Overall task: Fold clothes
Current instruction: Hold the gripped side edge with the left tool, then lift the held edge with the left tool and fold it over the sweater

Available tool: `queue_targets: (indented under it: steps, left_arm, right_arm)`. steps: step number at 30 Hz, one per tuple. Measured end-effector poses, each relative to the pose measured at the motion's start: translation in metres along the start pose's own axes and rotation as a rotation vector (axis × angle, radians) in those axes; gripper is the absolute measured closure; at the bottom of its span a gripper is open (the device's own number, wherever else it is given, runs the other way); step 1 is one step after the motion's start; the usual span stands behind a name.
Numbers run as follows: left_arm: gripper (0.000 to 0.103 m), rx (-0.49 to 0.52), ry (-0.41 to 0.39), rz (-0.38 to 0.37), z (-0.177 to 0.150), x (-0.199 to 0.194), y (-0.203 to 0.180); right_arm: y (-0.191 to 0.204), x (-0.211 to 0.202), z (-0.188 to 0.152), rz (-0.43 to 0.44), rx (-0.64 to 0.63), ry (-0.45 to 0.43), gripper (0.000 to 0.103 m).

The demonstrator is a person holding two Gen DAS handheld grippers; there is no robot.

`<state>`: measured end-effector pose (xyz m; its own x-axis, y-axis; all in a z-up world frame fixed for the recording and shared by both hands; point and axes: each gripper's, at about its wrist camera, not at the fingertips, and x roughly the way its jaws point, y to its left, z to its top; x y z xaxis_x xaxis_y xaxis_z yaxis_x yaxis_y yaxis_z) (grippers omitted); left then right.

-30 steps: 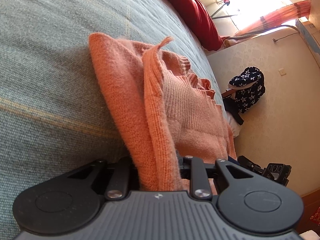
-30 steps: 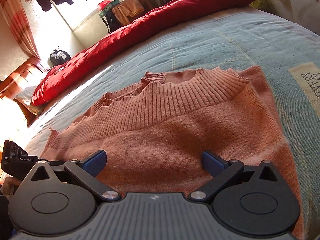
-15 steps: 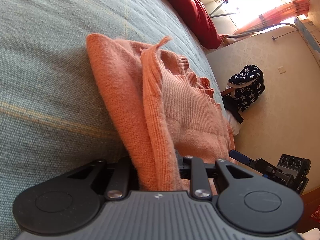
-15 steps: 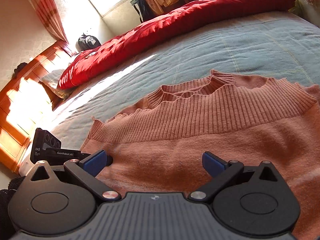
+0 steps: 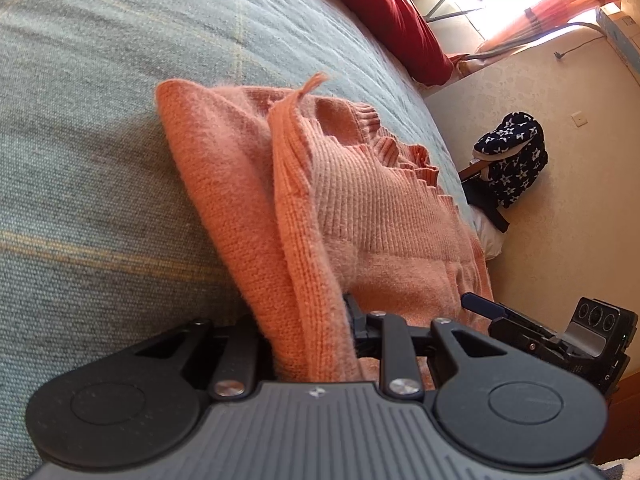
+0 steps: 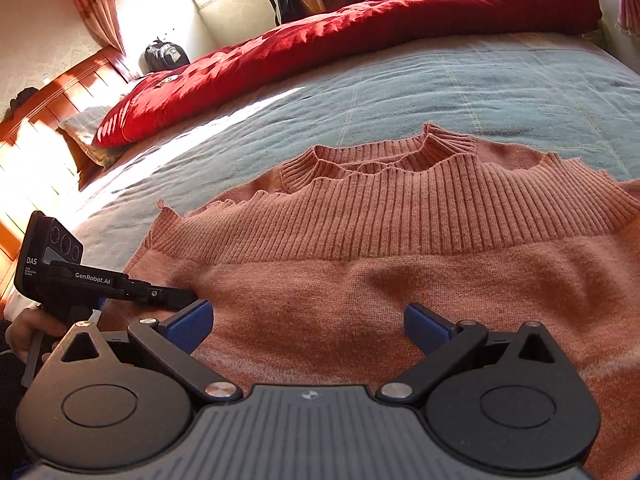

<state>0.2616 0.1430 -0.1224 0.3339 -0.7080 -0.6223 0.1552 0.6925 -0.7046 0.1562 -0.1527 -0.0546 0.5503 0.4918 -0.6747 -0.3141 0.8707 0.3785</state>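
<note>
An orange knit sweater (image 5: 380, 208) lies folded on the blue-grey bed cover (image 5: 120, 120). My left gripper (image 5: 308, 328) is shut on a raised fold of the sweater's edge, and the fabric hides its fingertips. In the right wrist view the sweater (image 6: 380, 280) fills the foreground, its ribbed hem and collar facing away. My right gripper (image 6: 308, 324) hovers open just over the plain knit with nothing between its blue pads (image 6: 192, 320). The left gripper (image 6: 176, 298) shows at the left, pinching the sweater's side edge. The right gripper (image 5: 484, 308) shows at the right of the left wrist view.
A red duvet (image 6: 360, 32) lies along the far side of the bed cover (image 6: 440, 80). A wooden headboard (image 6: 40, 128) and a pillow stand at the left. A star-patterned bag (image 5: 512, 160) sits on the floor by the wall. A person's hand (image 6: 28, 328) holds the left gripper.
My right gripper has slid left across the sweater towards the left gripper and has come further into the left wrist view. The left gripper keeps its hold on the fold.
</note>
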Motion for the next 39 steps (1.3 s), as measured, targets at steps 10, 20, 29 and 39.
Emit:
queue_targets:
  steps: [10,20,29,39]
  left_arm:
    - [0.083,0.028,-0.022,0.102,-0.001,-0.015,-0.034]
    - [0.084,0.068,-0.053,0.067,0.011,-0.035,-0.075]
    - [0.084,0.109,-0.076,0.036,0.018,-0.041,-0.122]
    - [0.083,0.091,-0.105,0.010,0.022,-0.031,-0.173]
  right_arm:
    - [-0.007,-0.023,-0.003,-0.012,-0.013,-0.023,0.000]
    - [-0.010,-0.046,-0.007,0.001,-0.036,-0.065,0.000]
    - [-0.019,-0.071,-0.011,0.019,-0.030,-0.115,0.000]
    - [-0.037,-0.108,-0.026,0.021,-0.029,-0.174,0.000]
